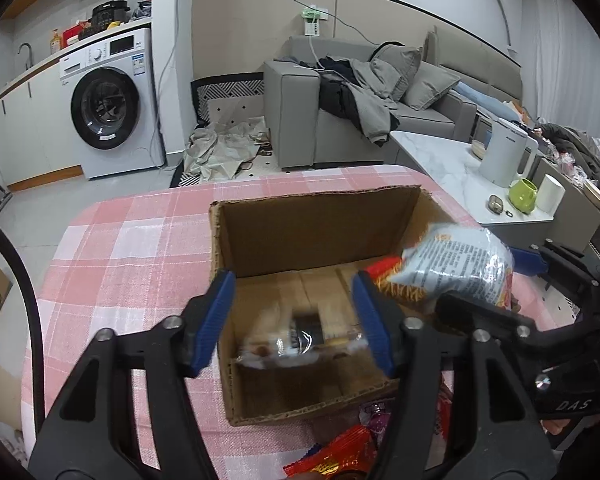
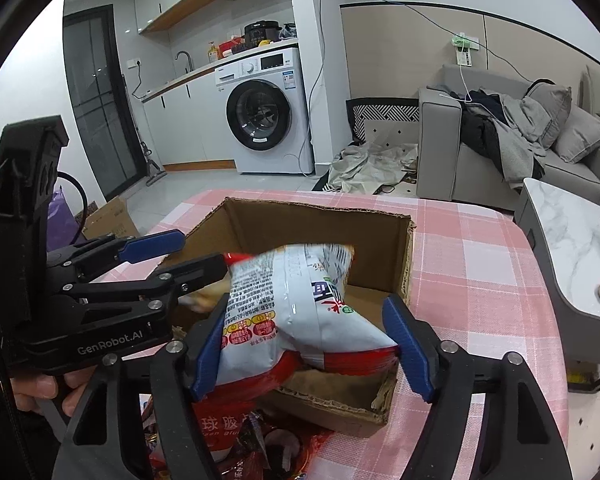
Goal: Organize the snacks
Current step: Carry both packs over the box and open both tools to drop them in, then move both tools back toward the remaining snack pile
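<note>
Right wrist view: we are hanging the white snack bag (image 2: 300, 312) between our right tongs (image 2: 312, 350), jaws slackening, over the cardboard box (image 2: 404, 264) on the tabletop (image 2: 480, 280) — its long axis running away from us. Left tongs (image 1: 296, 320) are standing released above a blurred packet (image 1: 300, 340) inside.

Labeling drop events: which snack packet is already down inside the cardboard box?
The small clear-wrapped packet, blurred, low inside the cardboard box between the left gripper's pads. The white-and-red bag sits above the rim at the right gripper.
</note>
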A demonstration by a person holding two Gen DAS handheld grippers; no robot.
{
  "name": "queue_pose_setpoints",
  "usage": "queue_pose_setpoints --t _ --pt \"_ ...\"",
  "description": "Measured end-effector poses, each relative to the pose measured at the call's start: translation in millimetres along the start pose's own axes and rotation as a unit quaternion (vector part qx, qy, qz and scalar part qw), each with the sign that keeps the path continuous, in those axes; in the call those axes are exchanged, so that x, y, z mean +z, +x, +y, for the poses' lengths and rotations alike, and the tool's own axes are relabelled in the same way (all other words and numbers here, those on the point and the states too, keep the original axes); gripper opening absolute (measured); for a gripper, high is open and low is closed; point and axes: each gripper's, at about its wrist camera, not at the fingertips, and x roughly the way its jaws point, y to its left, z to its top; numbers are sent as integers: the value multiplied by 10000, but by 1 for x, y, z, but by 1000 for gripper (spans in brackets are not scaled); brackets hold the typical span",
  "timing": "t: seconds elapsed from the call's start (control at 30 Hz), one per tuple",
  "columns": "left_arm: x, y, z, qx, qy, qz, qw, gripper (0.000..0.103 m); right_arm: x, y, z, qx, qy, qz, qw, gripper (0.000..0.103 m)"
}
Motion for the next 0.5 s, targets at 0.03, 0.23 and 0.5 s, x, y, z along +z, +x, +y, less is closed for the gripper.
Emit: queue_pose_setpoints --t 0.03,0.23,0.5 --pt "-1 -2 2 -42 -62 -33 10000 87 0 -1 -1 3 10 -19 10000 79" --pt "-3 -25 7 -199 -125 -179 9996 102 2 -30 -5 -63 84 -426 9990 102" --pt "-25 -71 12 -244 -107 -314 9992 102 -17 -76 -15 -231 340 -532 9977 102"
